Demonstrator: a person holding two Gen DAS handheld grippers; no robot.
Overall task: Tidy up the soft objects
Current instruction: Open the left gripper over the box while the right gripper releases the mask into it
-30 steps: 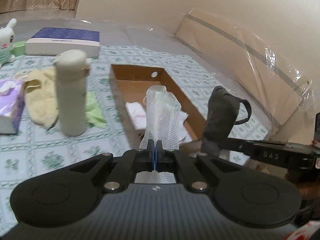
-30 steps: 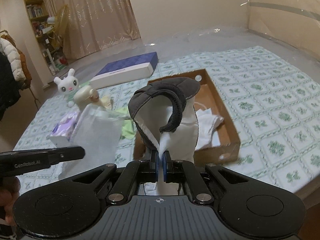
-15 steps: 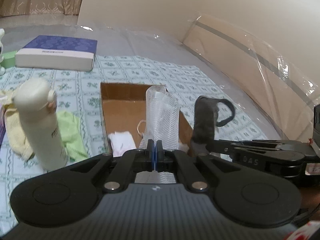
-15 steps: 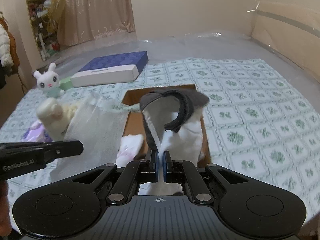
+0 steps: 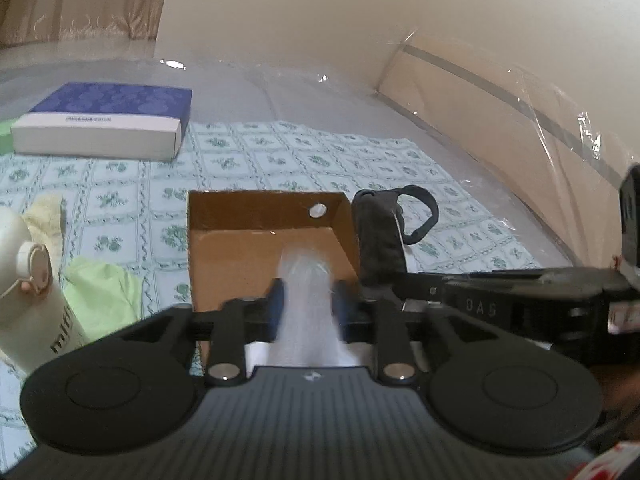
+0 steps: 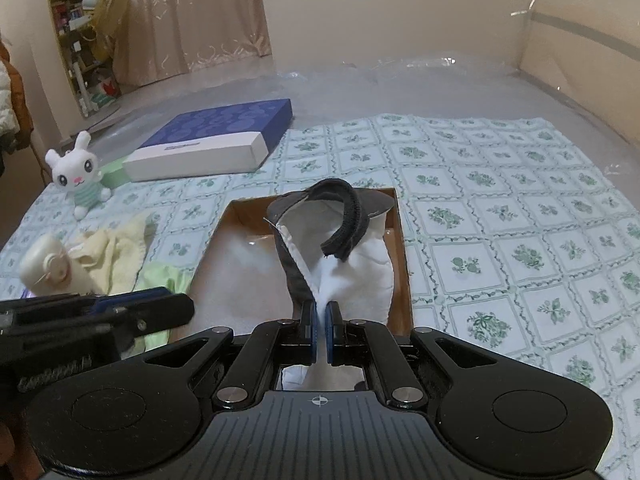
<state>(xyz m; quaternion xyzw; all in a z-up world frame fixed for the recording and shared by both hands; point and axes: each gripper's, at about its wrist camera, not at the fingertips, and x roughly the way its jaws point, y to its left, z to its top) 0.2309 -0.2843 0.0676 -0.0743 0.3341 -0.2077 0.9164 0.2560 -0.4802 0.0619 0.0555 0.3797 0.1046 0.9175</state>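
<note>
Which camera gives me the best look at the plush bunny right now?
Right wrist view: the plush bunny sits whole and upright beside the blue box, at the cloth's far left. The left wrist view does not show it at all.

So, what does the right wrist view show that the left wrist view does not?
Only the right wrist view shows the white rabbit toy, the bookshelf, and the white inside of the grey mask that the right gripper pinches.

Only the left wrist view shows the left gripper from behind, its jaws just parted around translucent white material.

Both show the cardboard box, the blue-lidded box, the cream bottle, the yellow cloth and the green cloth.
</note>
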